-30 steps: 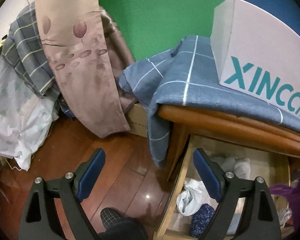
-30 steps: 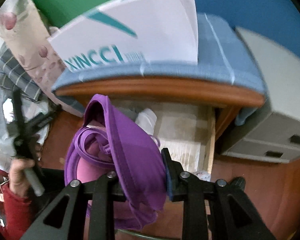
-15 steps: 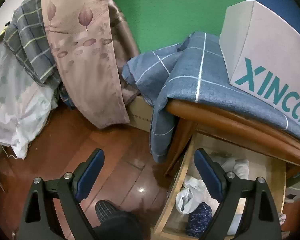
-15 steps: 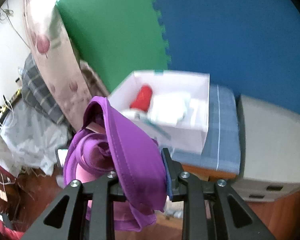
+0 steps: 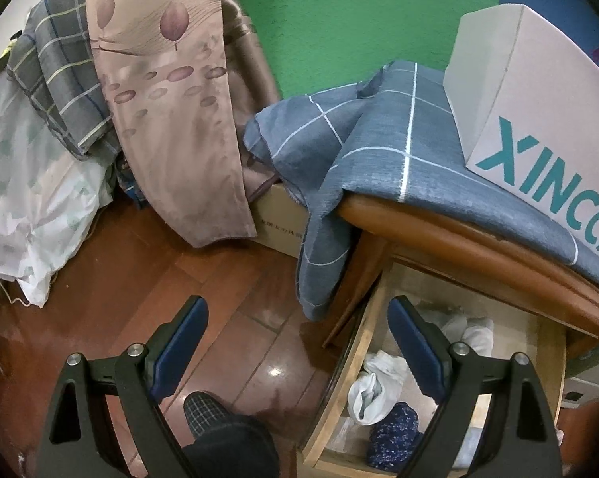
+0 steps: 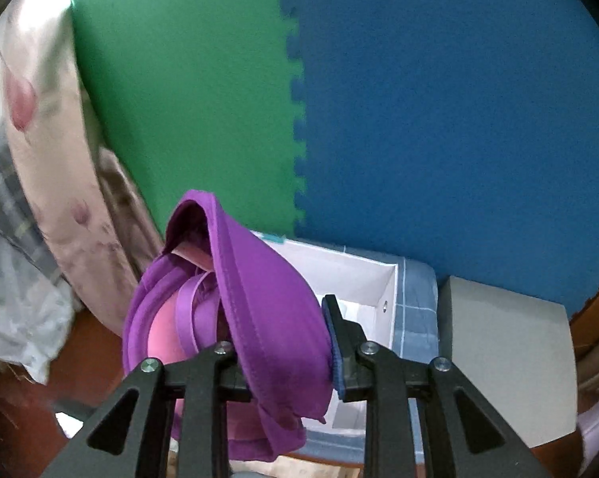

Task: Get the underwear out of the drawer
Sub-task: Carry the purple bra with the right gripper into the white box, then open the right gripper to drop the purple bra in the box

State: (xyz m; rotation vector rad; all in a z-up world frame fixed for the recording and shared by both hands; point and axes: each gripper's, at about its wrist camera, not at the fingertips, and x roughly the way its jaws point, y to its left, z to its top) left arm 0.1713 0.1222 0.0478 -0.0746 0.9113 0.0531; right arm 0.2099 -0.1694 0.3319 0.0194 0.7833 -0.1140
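Lifted since a second ago, the right gripper (image 6: 287, 342) now looks at the green and blue foam wall mats (image 6: 299, 99) instead of the drawer front, its jaws pinching the purple padded underwear (image 6: 267, 298), which hangs clear of the drawer and above the open white cardboard box (image 6: 363, 279). That box stands on the blue checked cloth (image 6: 417, 310) covering the wooden table; what lies inside it is hidden behind the garment.

From the left wrist view, going left to right: a white printed bundle (image 5: 24, 199) and grey plaid fabric (image 5: 64, 79) lie by the beige leaf-patterned curtain (image 5: 171, 119), then the blue checked cloth drapes over the table edge (image 5: 458, 235), with the white box lettered XINCCI (image 5: 538, 127) on top. Below it the open wooden drawer (image 5: 347, 378) holds a white rolled garment (image 5: 373, 386), a dark blue speckled one (image 5: 395, 434) and pale folded pieces further back. The left gripper (image 5: 295, 318) has barely shifted, its jaws spread wide and empty over the floor and drawer side.
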